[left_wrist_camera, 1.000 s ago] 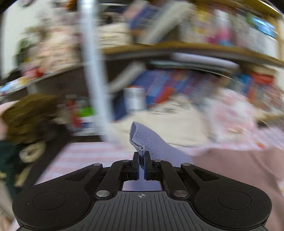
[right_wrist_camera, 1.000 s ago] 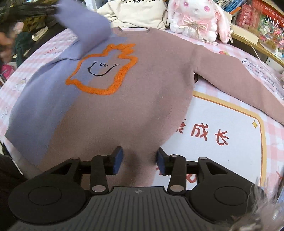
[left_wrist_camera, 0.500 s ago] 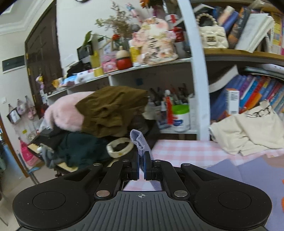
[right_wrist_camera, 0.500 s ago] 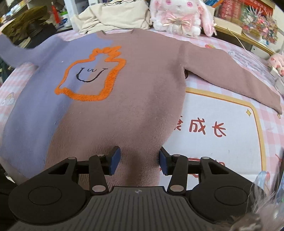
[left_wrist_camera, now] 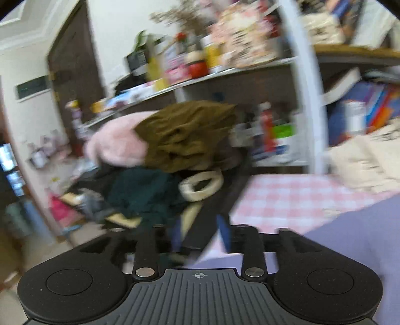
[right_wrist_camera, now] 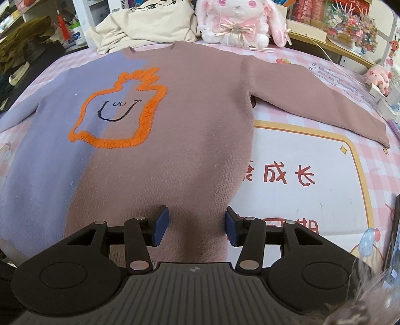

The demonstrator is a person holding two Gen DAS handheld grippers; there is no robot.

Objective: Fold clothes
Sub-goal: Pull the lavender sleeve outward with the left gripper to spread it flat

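Both my left claw (left_wrist_camera: 200,240) and right claw (right_wrist_camera: 195,225) gape empty, so the sweater (right_wrist_camera: 175,130) beneath my right claw could bunch if I pinch only its top layer.

— What colours is the sweater (right_wrist_camera: 175,130)?

— Lavender on one side, dusty mauve-brown on the other, with a fuzzy orange outline (right_wrist_camera: 117,107) on the chest and a small face stitched in black inside it.

— And the cloth on the table (right_wrist_camera: 300,160)?

— Pink-and-white check round the edge, a white panel with a yellow border and red characters (cartoon motifs at the margins too).

— The toy behind?

— The plush rabbit (right_wrist_camera: 240,20) is white and pink. Beside it, a cream garment (right_wrist_camera: 147,25).

— The tongs?

— The right tongs (right_wrist_camera: 195,226) are black with dark blue pads; the left tongs (left_wrist_camera: 200,237) look the same, though blurred. Past them, the clothes pile (left_wrist_camera: 162,155) shows olive-brown, pale pink and dark green.
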